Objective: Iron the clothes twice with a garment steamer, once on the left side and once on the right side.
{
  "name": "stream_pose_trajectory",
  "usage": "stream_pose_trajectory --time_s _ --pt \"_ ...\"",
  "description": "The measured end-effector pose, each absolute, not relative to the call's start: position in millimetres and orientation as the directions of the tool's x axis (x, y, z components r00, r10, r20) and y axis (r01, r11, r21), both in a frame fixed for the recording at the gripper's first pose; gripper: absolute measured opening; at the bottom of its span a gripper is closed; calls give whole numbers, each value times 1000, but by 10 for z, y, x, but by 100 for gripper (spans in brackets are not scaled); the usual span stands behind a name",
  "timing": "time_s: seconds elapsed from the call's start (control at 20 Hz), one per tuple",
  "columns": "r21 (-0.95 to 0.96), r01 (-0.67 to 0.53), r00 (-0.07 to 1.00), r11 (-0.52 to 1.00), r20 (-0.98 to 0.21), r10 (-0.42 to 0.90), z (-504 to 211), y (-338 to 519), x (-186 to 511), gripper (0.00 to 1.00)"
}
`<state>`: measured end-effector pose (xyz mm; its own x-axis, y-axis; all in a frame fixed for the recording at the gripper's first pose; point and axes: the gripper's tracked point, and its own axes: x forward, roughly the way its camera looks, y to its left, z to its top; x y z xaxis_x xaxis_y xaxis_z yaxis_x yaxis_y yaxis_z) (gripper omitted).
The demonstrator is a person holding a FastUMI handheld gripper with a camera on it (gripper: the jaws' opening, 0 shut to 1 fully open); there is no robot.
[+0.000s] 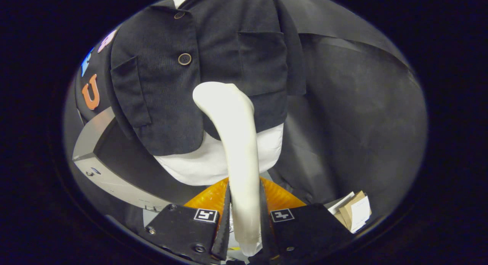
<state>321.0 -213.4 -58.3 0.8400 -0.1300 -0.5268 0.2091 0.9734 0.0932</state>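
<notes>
Garment steamer [238, 143], cream-white, sits clamped between the gripper [246, 219] fingers, both pressing its handle. Long axis runs straight ahead from the fingers, bending at the far end so the head lies against the dark jacket [198, 74], near its lower hem just right of the button placket. Jacket hangs over a white shirt [206, 162], two buttons [185, 59] visible, chest pockets either side. Orange base [211, 198] behind the fingers. Small cardboard box [354, 211] with a white label lies to the right, text unreadable, contents unclear.
</notes>
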Motion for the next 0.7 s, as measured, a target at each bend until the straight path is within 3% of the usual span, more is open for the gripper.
stream_pose_trajectory --time_s 0.7 --pt "206 96 873 974 -488 18 -687 -2173 3068 37"
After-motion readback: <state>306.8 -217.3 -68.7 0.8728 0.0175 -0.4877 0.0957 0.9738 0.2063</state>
